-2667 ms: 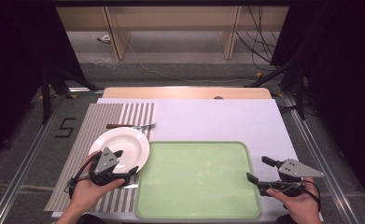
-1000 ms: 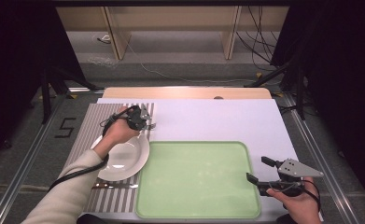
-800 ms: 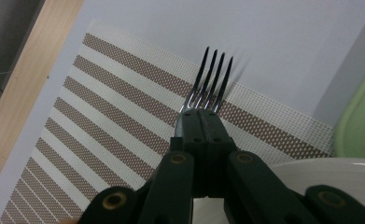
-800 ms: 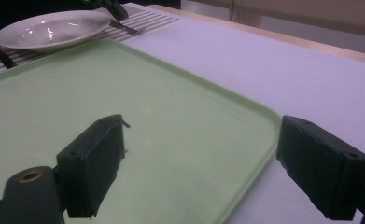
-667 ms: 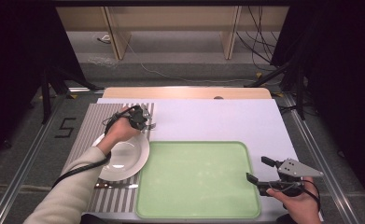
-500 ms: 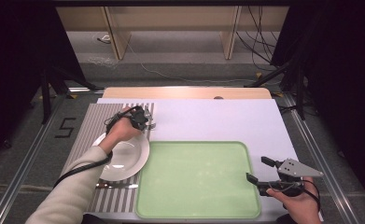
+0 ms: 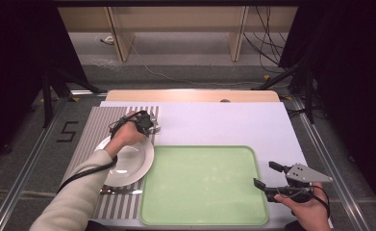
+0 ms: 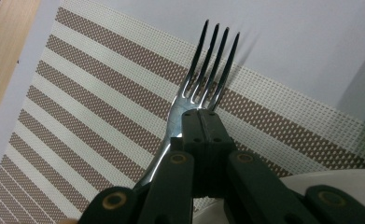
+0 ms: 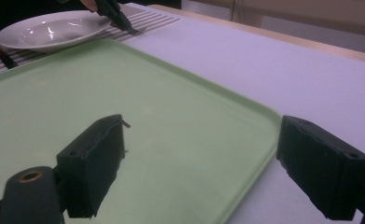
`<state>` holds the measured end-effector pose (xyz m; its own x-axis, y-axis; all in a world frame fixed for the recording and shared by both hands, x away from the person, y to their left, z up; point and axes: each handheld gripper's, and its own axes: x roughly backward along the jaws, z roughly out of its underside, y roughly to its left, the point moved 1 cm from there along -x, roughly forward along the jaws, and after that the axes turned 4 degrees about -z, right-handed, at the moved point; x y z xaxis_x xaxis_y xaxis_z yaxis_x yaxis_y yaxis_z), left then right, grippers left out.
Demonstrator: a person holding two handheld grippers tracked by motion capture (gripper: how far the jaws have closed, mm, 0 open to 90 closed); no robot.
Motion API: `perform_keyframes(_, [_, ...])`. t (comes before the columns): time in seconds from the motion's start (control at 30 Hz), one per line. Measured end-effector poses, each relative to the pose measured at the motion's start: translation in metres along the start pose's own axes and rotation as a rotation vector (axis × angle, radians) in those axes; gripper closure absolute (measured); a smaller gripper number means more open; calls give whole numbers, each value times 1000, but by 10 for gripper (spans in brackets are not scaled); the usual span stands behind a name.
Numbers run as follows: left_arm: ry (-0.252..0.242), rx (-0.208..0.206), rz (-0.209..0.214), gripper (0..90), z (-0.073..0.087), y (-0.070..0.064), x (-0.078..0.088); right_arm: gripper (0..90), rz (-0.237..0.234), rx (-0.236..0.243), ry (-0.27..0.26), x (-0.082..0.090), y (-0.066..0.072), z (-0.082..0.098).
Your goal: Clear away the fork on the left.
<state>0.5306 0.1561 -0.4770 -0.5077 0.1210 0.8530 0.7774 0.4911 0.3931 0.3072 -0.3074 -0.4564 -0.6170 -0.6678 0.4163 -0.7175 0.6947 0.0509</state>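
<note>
- Two jaws of my left gripper (image 8: 202,122) are pressed together on the fork (image 8: 208,70) at its neck, just behind the tines.
- Its long axis runs straight ahead of the jaws, tines pointing away from me, over the striped placemat (image 8: 91,107) just beyond the white plate (image 7: 128,163).
- Spread wide and holding nothing, my right gripper (image 7: 266,175) waits at the green tray (image 7: 205,187), well apart from the fork, so my left hand does the carrying.
</note>
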Motion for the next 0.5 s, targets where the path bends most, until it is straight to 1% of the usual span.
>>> perform_keyframes(0.07, [6, -4, -2, 896, -1, 0, -1, 163, 1, -1, 0, 0, 0, 0])
perform_keyframes(0.1, [21, -18, -3, 897, -1, 0, -2, 163, 1, -1, 0, 0, 0, 0])
perform_keyframes(0.23, [23, -11, -1, 896, -2, 1, -3, 163, 1, -1, -1, 0, 0, 0])
perform_keyframes(0.3, [32, -17, -2, 896, -2, 2, -3, 163, 0, -1, -1, 0, 0, 0])
perform_keyframes(0.33, [31, -10, -2, 896, -3, 2, -4, 163, 0, -1, -1, 0, 0, 0])
perform_keyframes(0.5, [55, -25, 6, 897, -6, 4, -4, 163, 0, -1, -1, 0, 0, 0])
